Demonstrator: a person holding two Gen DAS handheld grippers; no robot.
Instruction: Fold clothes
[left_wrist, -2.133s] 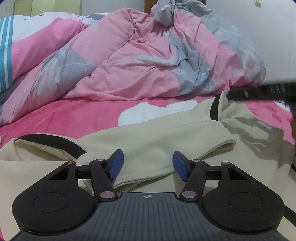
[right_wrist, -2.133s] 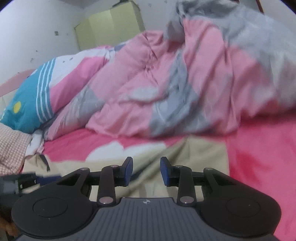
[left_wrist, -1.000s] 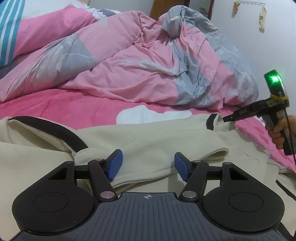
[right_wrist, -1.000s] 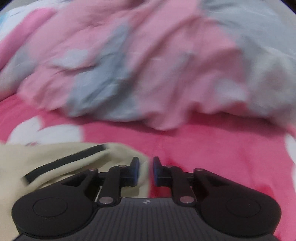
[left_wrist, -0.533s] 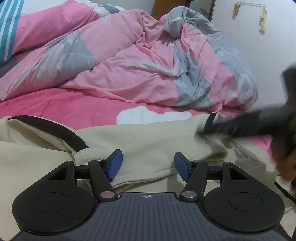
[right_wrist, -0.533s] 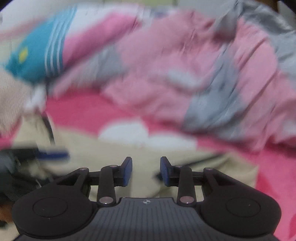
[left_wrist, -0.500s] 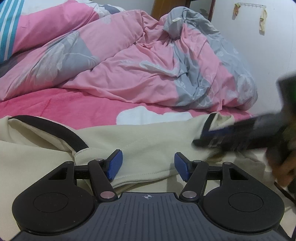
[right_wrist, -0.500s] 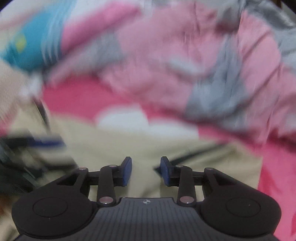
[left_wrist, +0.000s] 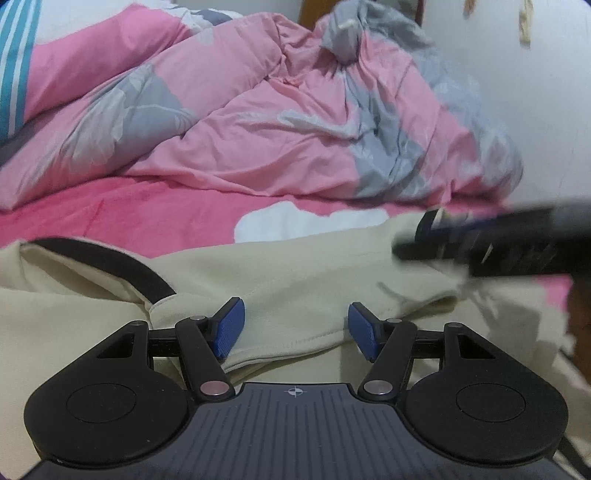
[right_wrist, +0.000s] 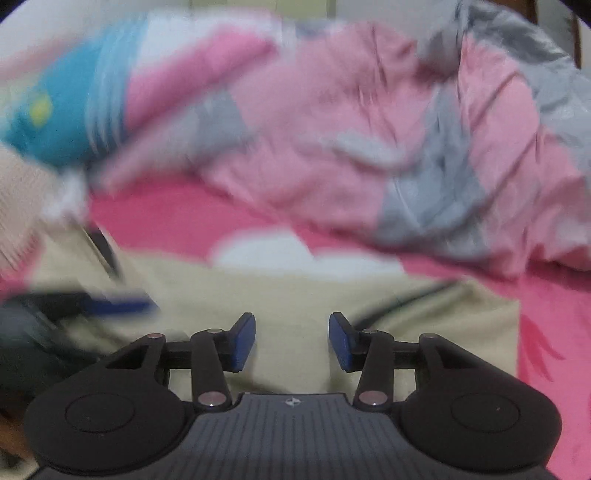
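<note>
A beige garment (left_wrist: 295, 273) with black trim (left_wrist: 110, 266) lies spread on the pink bedsheet (left_wrist: 129, 210). My left gripper (left_wrist: 295, 330) is open and low over it, and a folded hem of the garment lies between its blue pads without being pinched. In the left wrist view my right gripper (left_wrist: 417, 243) is a dark blur over the garment's far right end. The right wrist view shows the right gripper (right_wrist: 291, 341) open above the beige garment (right_wrist: 295, 299), with nothing between the pads. The left gripper (right_wrist: 122, 301) is blurred at that view's left.
A crumpled pink and grey quilt (left_wrist: 277, 122) is piled across the back of the bed. A blue striped pillow (right_wrist: 55, 110) lies at the far left. A white wall (left_wrist: 546, 110) stands to the right. A person's hand (left_wrist: 580, 310) holds the right gripper at the frame edge.
The right gripper's jaws have widened and it has swung left, over the garment's right end. The left gripper has kept still and open.
</note>
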